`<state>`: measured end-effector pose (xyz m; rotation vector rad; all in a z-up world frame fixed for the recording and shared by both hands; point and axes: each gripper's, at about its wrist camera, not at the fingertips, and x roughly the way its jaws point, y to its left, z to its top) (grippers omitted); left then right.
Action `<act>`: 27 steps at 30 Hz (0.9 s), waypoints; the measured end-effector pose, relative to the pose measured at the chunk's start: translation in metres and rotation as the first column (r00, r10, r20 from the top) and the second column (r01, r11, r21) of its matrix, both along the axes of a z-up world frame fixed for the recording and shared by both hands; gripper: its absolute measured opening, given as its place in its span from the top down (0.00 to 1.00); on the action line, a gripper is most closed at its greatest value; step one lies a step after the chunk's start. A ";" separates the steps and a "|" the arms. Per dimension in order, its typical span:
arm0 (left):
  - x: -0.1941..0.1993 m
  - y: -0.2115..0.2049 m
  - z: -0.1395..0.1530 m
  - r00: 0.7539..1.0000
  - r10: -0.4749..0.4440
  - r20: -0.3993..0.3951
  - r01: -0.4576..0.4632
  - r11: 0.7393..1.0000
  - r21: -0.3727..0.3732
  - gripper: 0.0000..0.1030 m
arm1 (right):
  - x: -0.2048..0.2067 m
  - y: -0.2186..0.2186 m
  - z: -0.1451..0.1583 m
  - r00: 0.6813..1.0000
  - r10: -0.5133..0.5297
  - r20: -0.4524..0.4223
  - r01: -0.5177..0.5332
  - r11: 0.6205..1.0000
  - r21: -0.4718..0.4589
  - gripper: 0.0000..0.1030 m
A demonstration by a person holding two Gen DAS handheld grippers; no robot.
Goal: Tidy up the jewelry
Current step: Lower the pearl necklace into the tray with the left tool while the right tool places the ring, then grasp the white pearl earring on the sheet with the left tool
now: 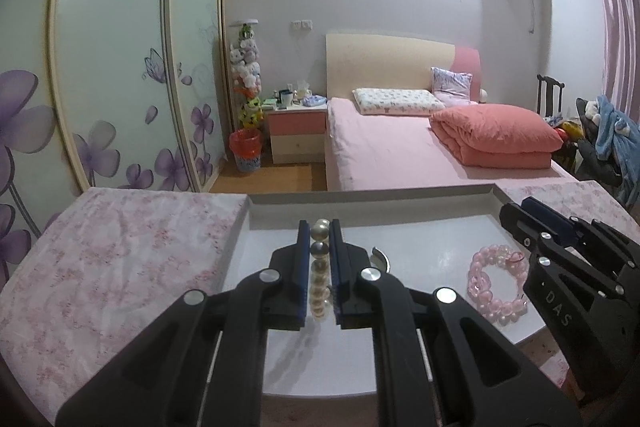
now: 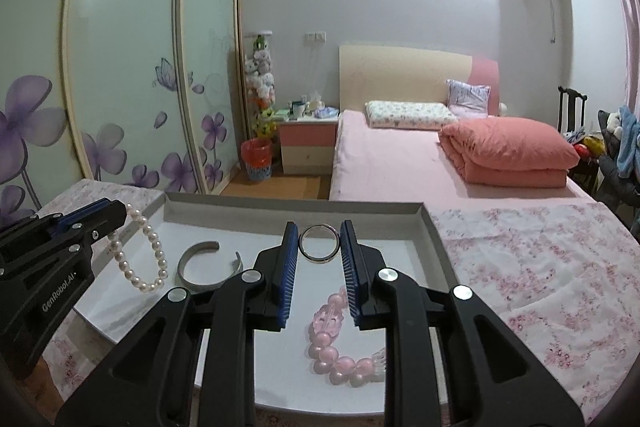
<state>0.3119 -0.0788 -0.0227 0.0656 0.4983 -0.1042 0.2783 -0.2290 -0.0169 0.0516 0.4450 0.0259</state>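
Note:
In the left wrist view my left gripper (image 1: 320, 227) is shut on a white pearl bracelet (image 1: 320, 287), which stands edge-on between the blue pads above the white tray (image 1: 424, 243). From the right wrist view the pearl bracelet (image 2: 140, 259) hangs as a loop from the left gripper (image 2: 120, 209). My right gripper (image 2: 319, 227) is shut on a silver ring bangle (image 2: 319, 243) over the tray (image 2: 434, 231). A pink bead bracelet (image 2: 332, 347) and an open silver cuff (image 2: 198, 265) lie in the tray. The right gripper (image 1: 514, 209) reaches in beside the pink bracelet (image 1: 496, 285).
The grey-rimmed tray rests on a table covered with a pink floral cloth (image 1: 120, 259), which also extends to the right (image 2: 540, 259). Beyond the table are a pink bed (image 1: 400, 147), a nightstand (image 1: 298, 135) and sliding wardrobe doors (image 1: 112, 67).

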 end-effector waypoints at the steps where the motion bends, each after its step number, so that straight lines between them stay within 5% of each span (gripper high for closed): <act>1: 0.001 0.000 -0.002 1.000 -0.002 -0.006 0.002 1.000 0.000 0.90 | 0.001 0.000 -0.001 1.000 0.002 -0.008 -0.002 1.000 0.005 0.78; 5: 0.005 0.000 -0.006 1.000 -0.002 -0.015 0.002 1.000 -0.001 0.90 | 0.005 -0.002 -0.002 1.000 0.009 -0.025 -0.009 1.000 0.018 0.75; 8: 0.007 0.001 -0.007 1.000 0.000 -0.019 0.000 1.000 -0.003 0.88 | 0.003 -0.003 -0.001 1.000 0.007 -0.017 -0.007 1.000 0.030 0.60; 21: 0.002 0.019 -0.001 0.999 0.026 -0.035 -0.028 0.999 -0.033 0.83 | -0.006 -0.012 0.009 1.000 -0.026 0.007 0.026 0.999 0.030 0.60; 27: -0.032 0.046 0.009 0.999 -0.001 -0.054 -0.002 0.998 -0.056 0.68 | -0.038 -0.021 0.024 0.999 -0.028 0.026 0.027 0.999 0.022 0.60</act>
